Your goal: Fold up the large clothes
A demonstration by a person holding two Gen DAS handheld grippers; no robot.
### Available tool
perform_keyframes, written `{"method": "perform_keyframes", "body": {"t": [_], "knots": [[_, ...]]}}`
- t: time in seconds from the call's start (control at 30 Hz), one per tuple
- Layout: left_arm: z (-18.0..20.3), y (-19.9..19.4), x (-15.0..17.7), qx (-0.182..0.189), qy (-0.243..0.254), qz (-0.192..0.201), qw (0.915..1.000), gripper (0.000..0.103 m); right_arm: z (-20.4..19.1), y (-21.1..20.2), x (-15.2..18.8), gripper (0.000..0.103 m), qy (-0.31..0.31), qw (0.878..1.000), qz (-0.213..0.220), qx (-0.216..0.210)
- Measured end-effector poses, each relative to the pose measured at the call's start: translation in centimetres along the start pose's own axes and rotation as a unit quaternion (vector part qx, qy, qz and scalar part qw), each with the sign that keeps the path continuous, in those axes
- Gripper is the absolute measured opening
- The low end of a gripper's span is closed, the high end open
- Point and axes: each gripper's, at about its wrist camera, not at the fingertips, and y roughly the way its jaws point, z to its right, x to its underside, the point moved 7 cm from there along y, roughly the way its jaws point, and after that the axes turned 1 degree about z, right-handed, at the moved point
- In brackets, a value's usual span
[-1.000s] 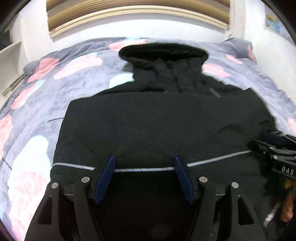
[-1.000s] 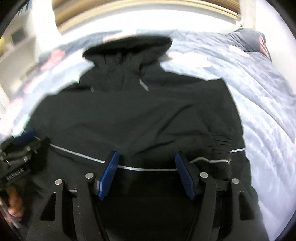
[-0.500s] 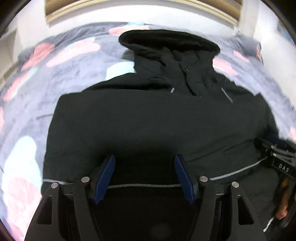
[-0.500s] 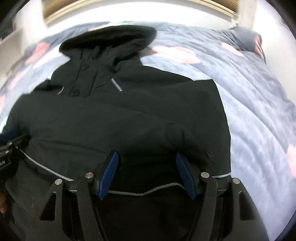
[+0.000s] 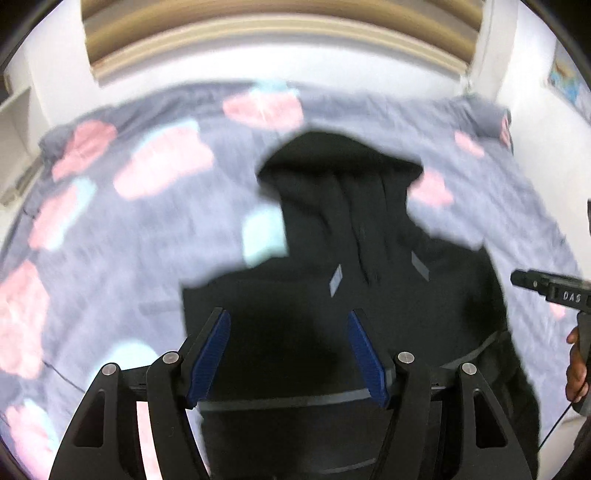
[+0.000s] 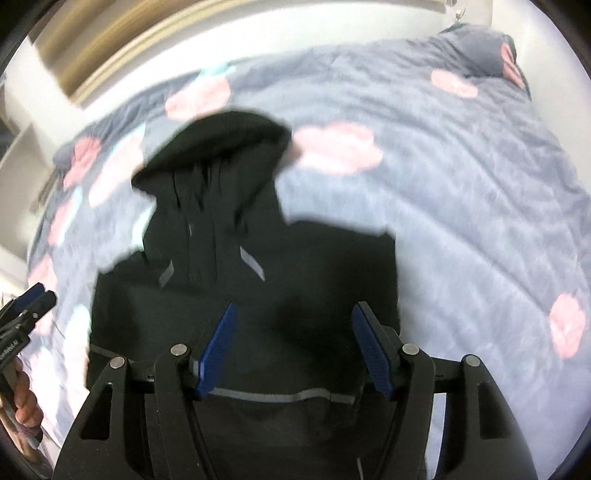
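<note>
A black hooded jacket (image 5: 369, 295) lies front-up on the bed, hood (image 6: 218, 144) pointing away, a grey reflective stripe (image 6: 280, 397) across its lower part. My left gripper (image 5: 287, 314) hangs open above the jacket's left half with nothing between its blue pads (image 5: 212, 350). Over the right half my right gripper (image 6: 295, 306) is also open, its pads (image 6: 371, 350) apart and empty. Each gripper shows at the edge of the other's view: the right gripper (image 5: 521, 277), the left gripper (image 6: 42, 293). Both views are motion-blurred.
A grey blanket (image 6: 461, 192) with pink and pale blue cloud shapes covers the bed. A pillow (image 6: 476, 48) lies at the far right corner. A white wall with a wooden ledge (image 5: 277, 33) is behind the bed, and a white shelf (image 5: 14, 110) stands left. A hand (image 5: 576, 369) grips the right tool.
Both grippers have risen away from the jacket's hem, so more of the bed shows around the jacket. The reflective stripe now sits lower between the fingers. The jaws stayed apart.
</note>
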Motion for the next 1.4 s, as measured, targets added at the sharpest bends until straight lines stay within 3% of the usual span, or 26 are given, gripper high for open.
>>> {"method": "perform_keyframes", "body": {"t": [0.17, 0.3, 0.43, 0.63, 0.67, 0.7, 0.73, 0.77, 0.8, 0.83, 0.93, 1.03, 1.17, 1.33, 1.4], "knots": [[-3.4, -0.5, -7.8, -0.022, -0.038, 0.018, 0.9989, 0.068, -0.5, 0.5, -7.0, 0.069, 0.024, 1.0, 0.01, -0.011], [-4.4, 4.2, -11.1, -0.013, -0.054, -0.009, 0.9984, 0.068, -0.4, 4.8, -10.6, 0.069, 0.041, 0.999, -0.011, -0.015], [-5.0, 12.5, -11.7, -0.016, -0.048, -0.064, 0.9967, 0.068, -0.6, 11.2, -13.4, 0.069, 0.041, 0.999, -0.029, -0.015], [-5.1, 20.5, -11.6, 0.003, -0.072, -0.1, 0.9924, 0.068, -0.6, 18.1, -16.4, 0.067, 0.04, 0.998, -0.048, -0.015], [-5.3, 21.7, -11.7, 0.0, -0.076, -0.102, 0.9919, 0.067, -0.8, 18.7, -16.6, 0.065, 0.031, 0.998, -0.049, -0.01], [-5.4, 22.6, -11.8, -0.005, -0.076, -0.105, 0.9915, 0.066, -1.0, 19.6, -16.9, 0.051, 0.02, 0.998, -0.052, -0.004], [-5.5, 23.5, -12.0, -0.01, -0.075, -0.11, 0.991, 0.064, -1.3, 20.3, -17.1, 0.029, 0.008, 0.998, -0.056, -0.003], [-5.5, 24.4, -12.0, -0.008, -0.075, -0.117, 0.9903, 0.047, -1.5, 20.6, -17.2, 0.017, -0.003, 0.998, -0.056, -0.005], [-5.4, 25.0, -12.0, 0.005, -0.076, -0.117, 0.9901, 0.016, -1.7, 20.4, -17.3, 0.01, -0.014, 0.999, -0.046, 0.002], [-5.1, 25.2, -12.1, 0.027, -0.079, -0.118, 0.9894, 0.01, -1.9, 19.7, -17.5, 0.01, -0.027, 0.999, -0.028, 0.002], [-5.7, 23.0, -13.3, 0.059, -0.104, -0.059, 0.9911, 0.009, -1.8, 17.1, -17.0, 0.009, -0.032, 0.999, 0.015, -0.024], [-7.0, 22.0, -12.2, 0.106, -0.136, -0.045, 0.984, 0.009, -0.6, 18.7, -14.7, 0.009, -0.029, 0.999, -0.007, -0.026], [-6.7, 27.9, -8.1, 0.073, -0.106, -0.141, 0.9816, 0.011, -0.6, 24.5, -11.2, 0.009, -0.053, 0.996, -0.067, -0.001], [-5.8, 26.2, -9.2, 0.042, -0.056, -0.114, 0.991, 0.013, -0.9, 22.8, -12.1, 0.012, -0.067, 0.996, -0.063, 0.005], [-5.9, 24.2, -9.5, 0.03, -0.034, -0.093, 0.9946, 0.026, -0.5, 21.0, -12.5, 0.02, -0.069, 0.996, -0.058, -0.003]]}}
